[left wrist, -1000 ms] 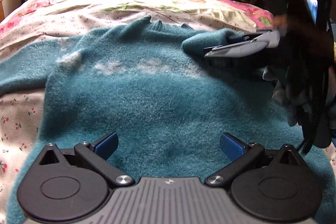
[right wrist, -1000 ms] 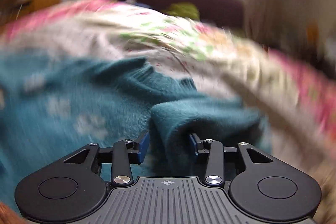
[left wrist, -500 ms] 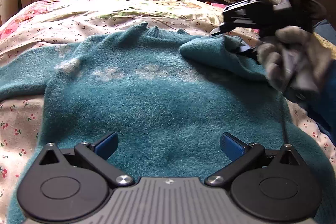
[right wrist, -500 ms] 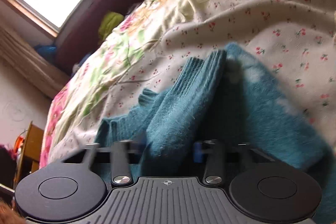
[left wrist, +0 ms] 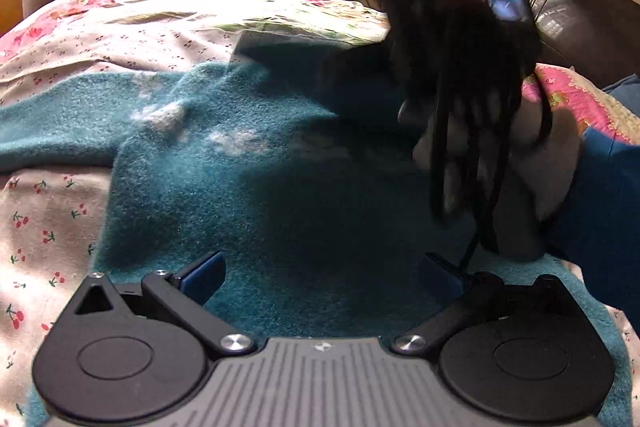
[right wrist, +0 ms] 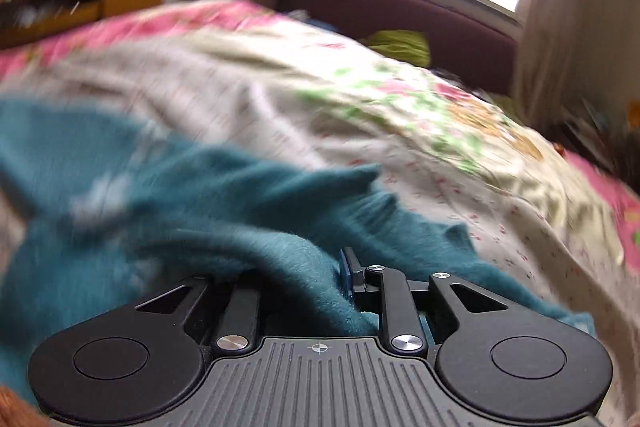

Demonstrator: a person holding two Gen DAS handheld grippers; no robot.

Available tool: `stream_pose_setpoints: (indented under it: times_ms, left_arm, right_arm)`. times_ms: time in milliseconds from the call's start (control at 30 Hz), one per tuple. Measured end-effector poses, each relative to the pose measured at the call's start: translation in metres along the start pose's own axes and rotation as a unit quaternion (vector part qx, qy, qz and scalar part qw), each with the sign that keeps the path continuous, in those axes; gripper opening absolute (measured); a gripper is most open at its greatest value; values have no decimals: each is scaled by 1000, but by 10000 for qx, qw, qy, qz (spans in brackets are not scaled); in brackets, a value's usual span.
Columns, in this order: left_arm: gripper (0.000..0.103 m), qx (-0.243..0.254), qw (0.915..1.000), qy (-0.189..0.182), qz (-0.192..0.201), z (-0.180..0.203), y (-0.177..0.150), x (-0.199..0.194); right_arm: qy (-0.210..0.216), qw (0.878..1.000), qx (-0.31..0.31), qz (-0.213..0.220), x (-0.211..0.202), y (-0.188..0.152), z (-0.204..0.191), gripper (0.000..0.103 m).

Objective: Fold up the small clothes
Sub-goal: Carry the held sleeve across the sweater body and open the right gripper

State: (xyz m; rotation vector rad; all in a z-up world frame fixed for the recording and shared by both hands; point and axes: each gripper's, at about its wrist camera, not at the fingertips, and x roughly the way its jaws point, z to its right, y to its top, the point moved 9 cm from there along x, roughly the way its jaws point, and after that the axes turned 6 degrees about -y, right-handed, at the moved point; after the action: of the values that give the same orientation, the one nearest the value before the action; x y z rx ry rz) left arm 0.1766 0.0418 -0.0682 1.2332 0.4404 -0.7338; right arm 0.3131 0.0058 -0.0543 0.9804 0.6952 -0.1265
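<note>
Floral bedspread (right wrist: 460, 163) carries the teal sweater (left wrist: 248, 195), spread flat. Right tongs (right wrist: 304, 279), just closing, clamp its sleeve; left tongs (left wrist: 320, 273) hover apart above the hem. Carry the sleeve across the chest, keeping the cloth taut.

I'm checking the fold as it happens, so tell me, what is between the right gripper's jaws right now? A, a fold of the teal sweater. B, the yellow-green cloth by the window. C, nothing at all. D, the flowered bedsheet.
A: in the right wrist view the right gripper has a bunched fold of the teal sweater pinched between its narrowed jaws.
</note>
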Motion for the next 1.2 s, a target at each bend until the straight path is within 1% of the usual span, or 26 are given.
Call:
stream_pose_setpoints:
  times_ms: [33, 133, 233, 333, 400, 433, 467, 500, 567, 700, 733, 800, 900, 967, 1000, 1100, 1167, 1200]
  left_arm:
    - [103, -17, 10000, -15, -3, -1, 0, 0]
    - [103, -14, 10000, -56, -58, -1, -1, 1]
    - [103, 11, 10000, -73, -27, 0, 0, 0]
    - [103, -10, 10000, -64, -25, -1, 1, 0]
    - [103, -40, 10000, -68, -32, -3, 1, 0]
    - [103, -47, 10000, -69, -31, -3, 1, 0]
    - [103, -54, 10000, -71, -31, -3, 0, 0]
    - [103, -60, 9999, -76, -32, -3, 1, 0]
    - [103, -72, 9999, -88, -29, -5, 2, 0]
    - [103, -107, 9999, -120, -8, -6, 2, -1]
    - [103, -125, 9998, -125, -5, -7, 2, -1]
    - [103, -166, 9998, -119, 9, -10, 3, -2]
    - [103, -237, 9997, -93, -15, -13, 2, -2]
    - [103, -274, 9996, -76, -43, -14, 1, -1]
    - [103, -278, 9996, -63, -52, -15, 0, 0]
    - [103, -260, 9996, -38, -77, -13, 0, 0]
    - [103, -229, 9997, -19, -90, -11, -1, 1]
    - [103, -212, 9997, -8, -96, -11, -1, 1]
  right_arm:
    - [30, 10000, -57, -30, 0, -3, -3, 26]
    - [79, 9999, -104, -61, 2, -5, -6, 27]
    - [107, 9998, -193, 9, 4, -1, -7, 29]
    - [145, 9992, -350, 139, 3, 5, -11, 32]
    - [188, 9981, -529, 238, 1, 7, -15, 31]
    - [233, 9979, -560, 231, 0, 8, -16, 26]
    - [272, 9984, -468, 144, 1, 8, -16, 20]
    - [309, 9992, -242, 12, 2, 10, -13, 11]
    - [379, 9988, 272, -175, 5, 16, -7, 11]
    - [453, 9919, 1153, -275, 13, 33, 5, 11]
    - [472, 9908, 1237, -274, 16, 35, 5, 12]
    - [541, 9913, 1124, -425, 26, 32, -3, 13]
    - [674, 9914, 951, -599, 37, 20, -18, 17]
    - [670, 9925, 865, -543, 36, 15, -23, 19]
    - [725, 9923, 871, -508, 35, 15, -24, 22]
    - [833, 9904, 979, -505, 31, 16, -20, 23]
    - [1002, 9888, 967, -532, 25, 18, -20, 34]
    - [1096, 9884, 925, -490, 21, 20, -21, 44]
